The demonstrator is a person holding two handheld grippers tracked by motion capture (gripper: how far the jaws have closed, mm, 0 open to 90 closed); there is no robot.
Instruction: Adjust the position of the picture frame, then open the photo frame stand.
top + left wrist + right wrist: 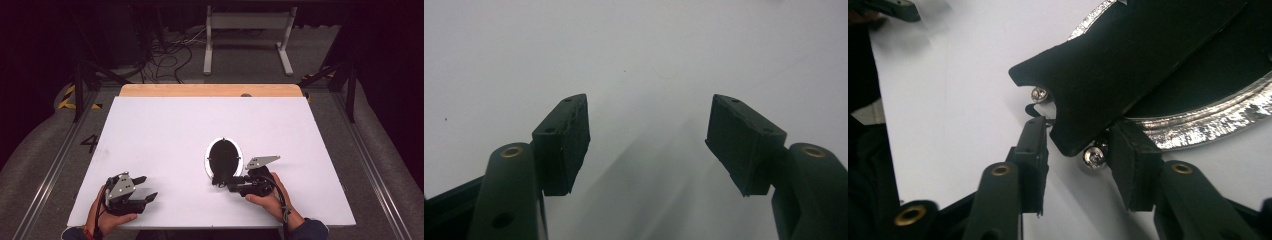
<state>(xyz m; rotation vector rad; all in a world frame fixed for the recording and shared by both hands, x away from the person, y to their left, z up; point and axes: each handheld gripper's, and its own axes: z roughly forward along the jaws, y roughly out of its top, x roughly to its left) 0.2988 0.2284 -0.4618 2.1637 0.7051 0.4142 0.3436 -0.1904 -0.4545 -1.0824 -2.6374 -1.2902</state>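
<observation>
One oval mirror with a black back and a silvery rim lies on the white table, right of centre and nearer the person's edge, its long axis running from the near edge toward the far one. A black stand piece with two shiny screws juts from its near end. The right gripper points left at that end, its jaws parted around the stand's tip; whether the pads press on it cannot be told. The left gripper rests well apart near the front-left corner, jaws spread over bare tabletop. Broad open surface lies beyond.
</observation>
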